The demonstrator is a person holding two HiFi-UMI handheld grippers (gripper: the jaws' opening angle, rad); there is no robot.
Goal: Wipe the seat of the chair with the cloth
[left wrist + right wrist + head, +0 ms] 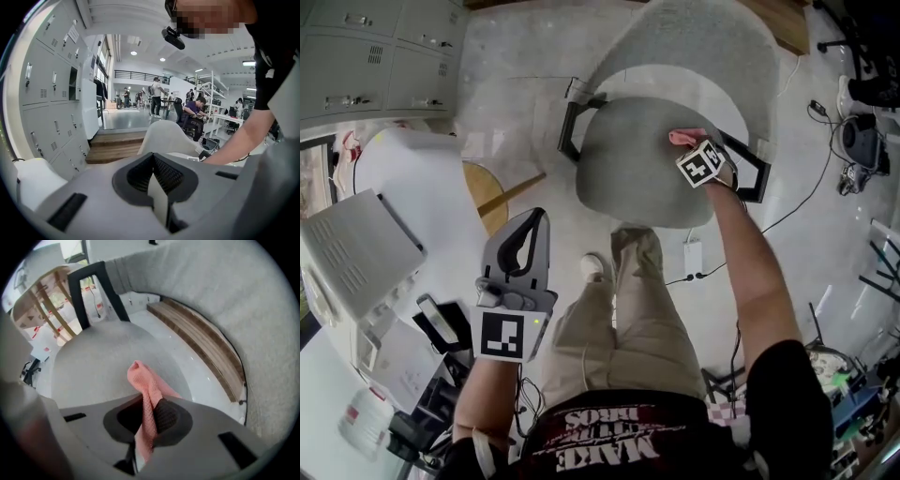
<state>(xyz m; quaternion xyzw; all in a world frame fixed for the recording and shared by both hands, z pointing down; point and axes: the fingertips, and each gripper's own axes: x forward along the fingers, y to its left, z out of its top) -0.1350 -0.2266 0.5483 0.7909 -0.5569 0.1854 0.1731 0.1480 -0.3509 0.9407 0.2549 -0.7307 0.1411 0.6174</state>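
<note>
Where the cloth is: the pink cloth (142, 380) is bunched over the right part of the grey seat (633, 178), near the black armrest (752, 169). Its free end pokes forward past the tips, and I can't tell whether it actually touches the upholstery.
Right tongs: the right tongs (147, 417) are pinching the cloth, with the fabric running down between the dark pads. They are held low over the seat.
Left tongs: the left tongs (529, 228) are pressed together with nothing between them. They hang beside the person's left thigh, above the floor and well apart from the chair.
Chair: it has a curved grey backrest (703, 47) and a black armrest on each side.
Person: stands at the seat's front edge with the right arm (750, 262) stretched out over it.
Nearby: grey lockers (366, 56).
</note>
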